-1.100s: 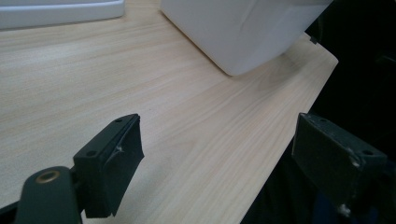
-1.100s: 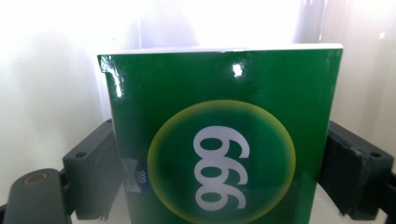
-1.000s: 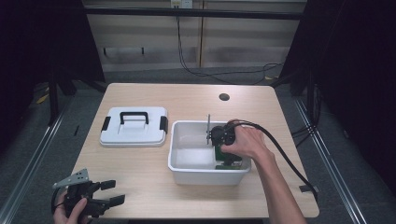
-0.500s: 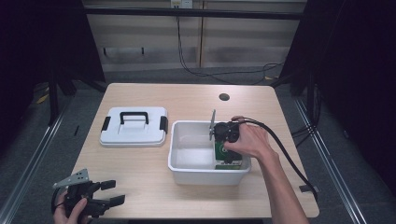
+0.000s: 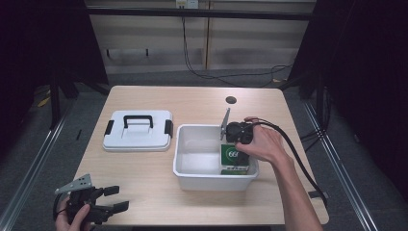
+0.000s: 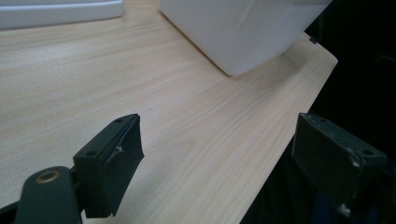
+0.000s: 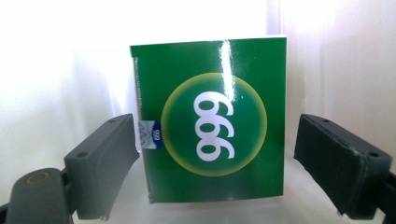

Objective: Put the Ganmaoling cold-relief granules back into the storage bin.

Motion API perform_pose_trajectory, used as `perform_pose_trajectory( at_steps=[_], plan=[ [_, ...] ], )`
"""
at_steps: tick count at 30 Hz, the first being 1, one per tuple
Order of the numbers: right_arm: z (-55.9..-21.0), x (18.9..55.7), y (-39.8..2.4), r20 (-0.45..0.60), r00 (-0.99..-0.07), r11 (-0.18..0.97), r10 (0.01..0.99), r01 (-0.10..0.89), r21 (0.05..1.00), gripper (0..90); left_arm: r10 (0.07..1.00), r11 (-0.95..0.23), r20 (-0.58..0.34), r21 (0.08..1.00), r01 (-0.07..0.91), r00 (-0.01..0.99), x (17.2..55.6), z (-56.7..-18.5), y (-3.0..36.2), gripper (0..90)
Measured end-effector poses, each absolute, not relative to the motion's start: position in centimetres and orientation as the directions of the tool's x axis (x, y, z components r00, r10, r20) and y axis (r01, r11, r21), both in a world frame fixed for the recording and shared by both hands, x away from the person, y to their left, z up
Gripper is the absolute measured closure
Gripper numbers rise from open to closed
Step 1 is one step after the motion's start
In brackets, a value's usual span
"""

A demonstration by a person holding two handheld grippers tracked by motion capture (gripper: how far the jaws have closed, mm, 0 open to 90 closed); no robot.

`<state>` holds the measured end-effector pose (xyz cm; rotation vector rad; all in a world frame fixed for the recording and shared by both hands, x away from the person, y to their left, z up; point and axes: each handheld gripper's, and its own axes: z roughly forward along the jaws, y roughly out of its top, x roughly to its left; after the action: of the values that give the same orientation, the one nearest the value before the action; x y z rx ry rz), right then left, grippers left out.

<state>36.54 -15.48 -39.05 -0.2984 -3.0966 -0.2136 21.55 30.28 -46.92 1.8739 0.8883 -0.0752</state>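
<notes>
The green box (image 7: 212,126) sits in the white bin (image 5: 192,178); right tool (image 7: 217,172) wide around it, left tool (image 6: 219,168) wide, idle; lid (image 5: 138,131) off.

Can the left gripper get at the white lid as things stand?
Probably yes. The left gripper sits open at the table's near-left edge, and the lid lies uncovered beyond it with bare wood between; the white bin stands off to the side.
</notes>
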Motion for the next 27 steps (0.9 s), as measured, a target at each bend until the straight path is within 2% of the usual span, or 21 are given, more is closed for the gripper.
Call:
perform_pose_trajectory(
  at_steps=[13, 21, 27],
  plan=[
    [-36.8, 35.7, -16.9, 0.025, -0.976, 0.937, 0.217, 0.216, 0.274, 13.1, 0.540, -0.211, -0.424, 0.768, 0.605, 0.727, 21.5, -46.9, 30.3, 16.0],
    [-36.3, 35.4, -18.5, 0.049, -0.959, 0.887, 0.281, 0.279, 0.368, 13.6, 0.542, -0.211, -0.424, 0.767, 0.606, 0.726, 21.6, -46.9, 30.3, 16.0],
    [-35.9, 35.0, -20.2, 0.035, -0.958, 0.843, 0.286, 0.268, 0.467, 13.9, 0.543, -0.210, -0.424, 0.767, 0.607, 0.725, 21.5, -46.9, 30.3, 16.0]
  ],
)
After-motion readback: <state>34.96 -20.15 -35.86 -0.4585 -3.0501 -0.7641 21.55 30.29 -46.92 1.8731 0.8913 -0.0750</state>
